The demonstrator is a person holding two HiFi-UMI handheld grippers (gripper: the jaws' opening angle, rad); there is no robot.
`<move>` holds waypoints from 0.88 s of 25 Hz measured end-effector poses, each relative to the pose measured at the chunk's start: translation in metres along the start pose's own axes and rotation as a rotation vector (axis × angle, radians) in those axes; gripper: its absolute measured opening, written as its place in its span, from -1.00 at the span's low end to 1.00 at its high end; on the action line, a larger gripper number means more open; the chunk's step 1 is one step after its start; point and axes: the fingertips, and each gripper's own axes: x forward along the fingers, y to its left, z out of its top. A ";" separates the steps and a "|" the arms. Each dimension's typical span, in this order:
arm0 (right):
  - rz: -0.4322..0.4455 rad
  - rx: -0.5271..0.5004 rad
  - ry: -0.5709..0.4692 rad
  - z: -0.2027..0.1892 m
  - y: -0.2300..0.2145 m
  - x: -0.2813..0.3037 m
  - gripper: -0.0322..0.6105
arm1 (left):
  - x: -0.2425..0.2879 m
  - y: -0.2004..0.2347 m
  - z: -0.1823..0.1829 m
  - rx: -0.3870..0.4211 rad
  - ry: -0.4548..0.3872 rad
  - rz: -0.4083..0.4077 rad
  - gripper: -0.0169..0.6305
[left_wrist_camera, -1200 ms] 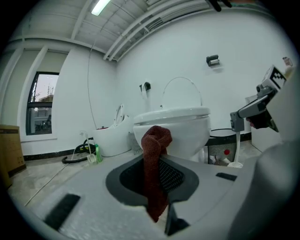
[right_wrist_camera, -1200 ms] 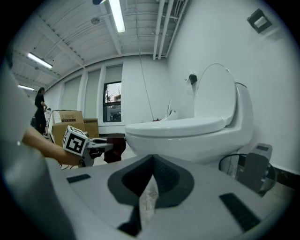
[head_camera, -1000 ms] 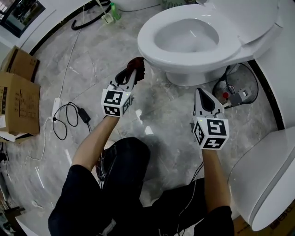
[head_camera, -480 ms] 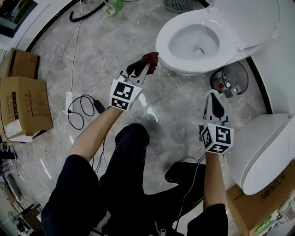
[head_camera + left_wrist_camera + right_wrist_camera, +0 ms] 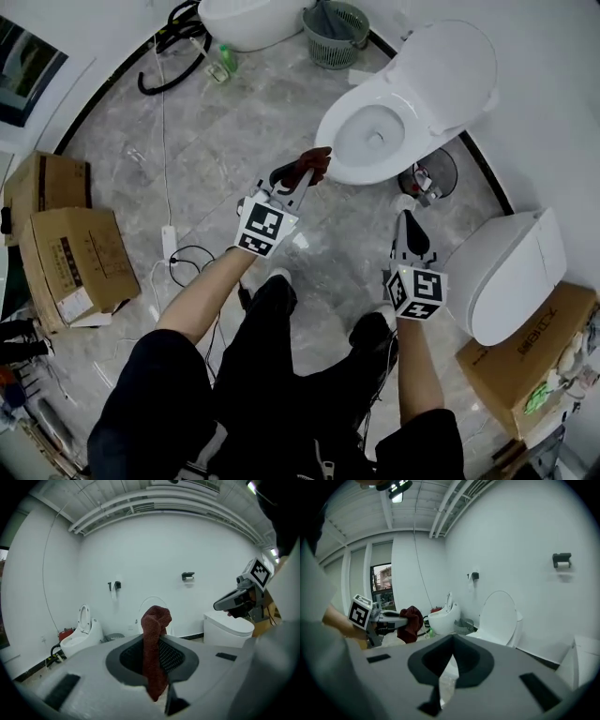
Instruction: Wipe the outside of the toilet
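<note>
The left gripper (image 5: 298, 180) carries a dark red knitted cloth (image 5: 309, 166) pinched between its jaws. In the left gripper view the cloth (image 5: 155, 634) rises out of the closed jaws and folds over at the top. That leaves a loose wad beyond the tips, so soft fabric rather than hard plastic would meet the porcelain.

In the head view the wad lies at about 8 o'clock of the white ceramic toilet (image 5: 375, 141), right against the outer edge of the bowl's rim. Whether it actually touches cannot be told from above. The oval toilet lid (image 5: 450, 66) is tipped up toward 1 o'clock, leaving the rim and the bowl's outer wall open to reach.

The right gripper (image 5: 403, 217) hangs at about 5 o'clock of the bowl, over the grey marble floor (image 5: 216, 122). Its own view shows the jaws drawn together to a thin slit with nothing between them. It seems to be kept idle and aside, since wiping needs only the hand with the cloth.

A second white toilet (image 5: 511, 272), lid down, lies at 3 o'clock of the right gripper. Brown cardboard boxes (image 5: 70, 248) sit well off at 9 o'clock.

Judging by the cloth's place at the front rim, the wiping looks barely begun. The bowl's sides and base probably remain.
</note>
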 end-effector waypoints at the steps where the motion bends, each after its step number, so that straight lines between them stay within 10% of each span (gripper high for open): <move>1: -0.015 0.006 -0.001 0.018 0.007 -0.010 -0.89 | -0.009 0.000 0.017 0.008 -0.004 -0.024 -0.76; 9: -0.117 0.074 -0.106 0.151 0.049 -0.088 -0.89 | -0.073 -0.007 0.141 0.033 -0.048 -0.138 -0.76; 22: -0.123 0.049 -0.220 0.233 0.072 -0.176 -0.89 | -0.133 -0.052 0.257 -0.001 -0.155 -0.158 -0.76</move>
